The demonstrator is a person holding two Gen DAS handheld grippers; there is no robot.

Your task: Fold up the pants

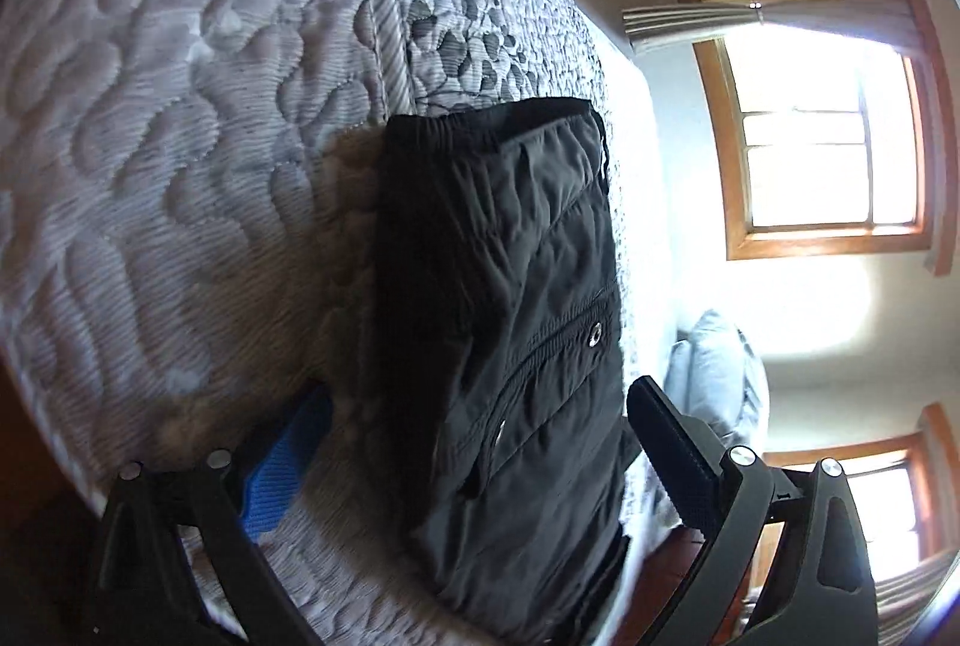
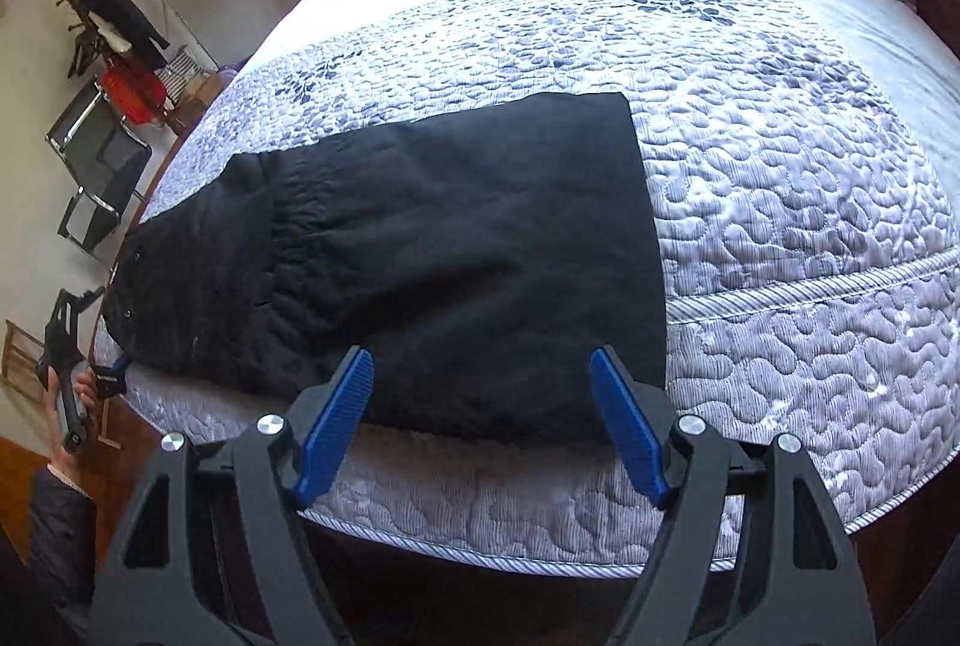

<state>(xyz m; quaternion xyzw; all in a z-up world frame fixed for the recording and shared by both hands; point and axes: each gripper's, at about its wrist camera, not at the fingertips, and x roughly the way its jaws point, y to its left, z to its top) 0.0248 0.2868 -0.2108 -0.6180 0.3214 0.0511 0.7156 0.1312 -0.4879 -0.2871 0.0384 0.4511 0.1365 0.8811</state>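
The left gripper [image 1: 474,442] is hanging released over the black, thin woven pants [image 2: 420,280], nothing between its fingers. The pants are lying folded lengthwise on the grey quilted bedspread [image 2: 780,202] near the bed's edge, probably so both ends are reachable. The right gripper [image 2: 480,406] is also standing released, apparently so the cloth stays flat.
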